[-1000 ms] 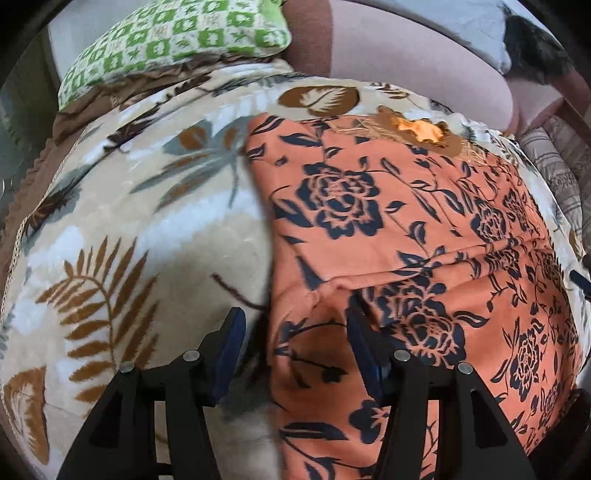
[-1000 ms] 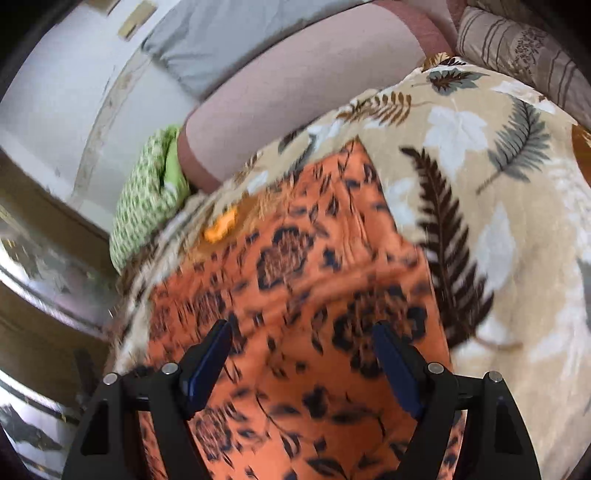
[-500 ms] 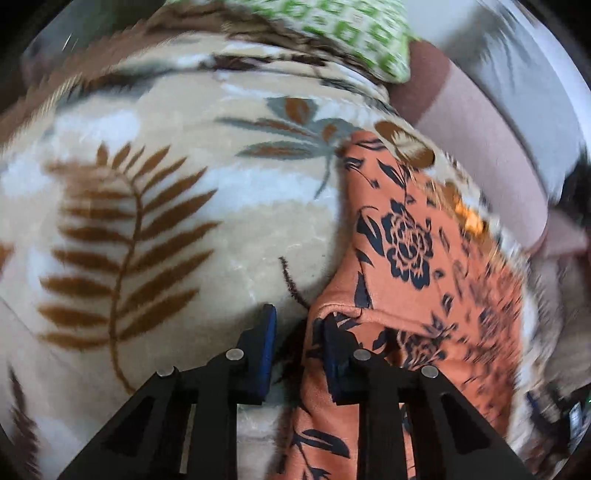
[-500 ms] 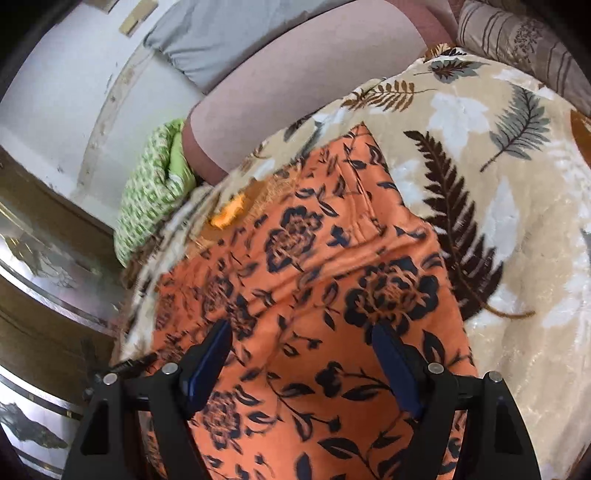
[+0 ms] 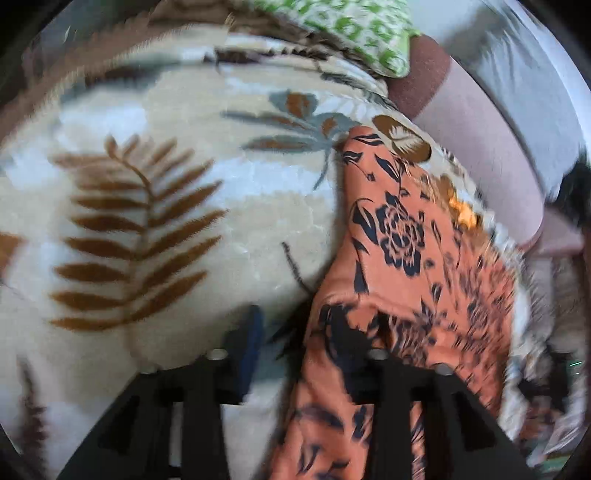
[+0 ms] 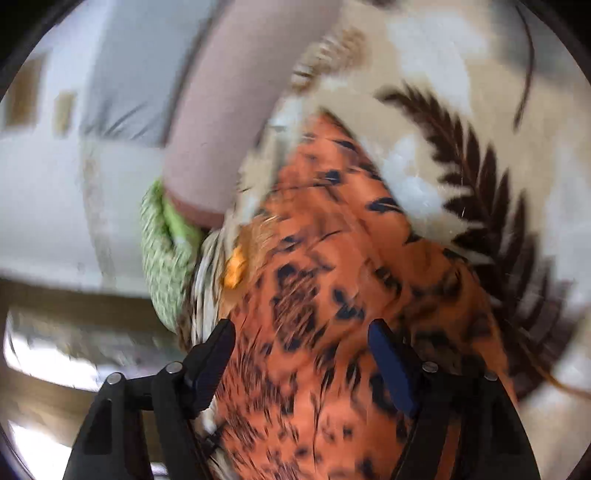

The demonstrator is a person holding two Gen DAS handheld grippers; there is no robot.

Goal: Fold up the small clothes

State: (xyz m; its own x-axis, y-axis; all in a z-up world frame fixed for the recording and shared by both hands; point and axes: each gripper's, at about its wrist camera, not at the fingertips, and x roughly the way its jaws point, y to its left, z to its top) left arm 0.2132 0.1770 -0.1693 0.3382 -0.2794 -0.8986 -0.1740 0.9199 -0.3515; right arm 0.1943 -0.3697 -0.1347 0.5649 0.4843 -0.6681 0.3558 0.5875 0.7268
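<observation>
**Two claws over a flowered garment on a leaf-print blanket**

An orange garment (image 5: 402,266) printed with dark blue roses lies spread on a cream blanket (image 5: 177,229) patterned with brown fern fronds and grey leaves. In the left wrist view the cloth runs from 1 o'clock down to 5 o'clock, and a raised fold of its near edge sits at the right-hand finger of the left claw (image 5: 299,332). That claw's jaws, which have just been opening, stand part-way apart; the left finger (image 5: 251,343) rests over bare blanket, while the other is largely lost against the blurred cloth, so whether the fold is pinched cannot be told for sure. Between the fingers lie blanket and the garment's edge.

The right claw (image 6: 301,354) stands wide above the garment (image 6: 332,295), its blue pads clear of the fabric, which fills the view from centre to 6 o'clock. The jaws have just closed a little. A dark fern frond of the blanket (image 6: 480,177) curves at 3 o'clock.

Around the scene: a green-and-white patterned pillow (image 5: 354,29) at 12 o'clock in the left view, a pinkish-mauve cushion (image 5: 491,140) at 2 o'clock, and grey fabric (image 5: 535,92) beyond it. Both pictures are smeared by motion.
</observation>
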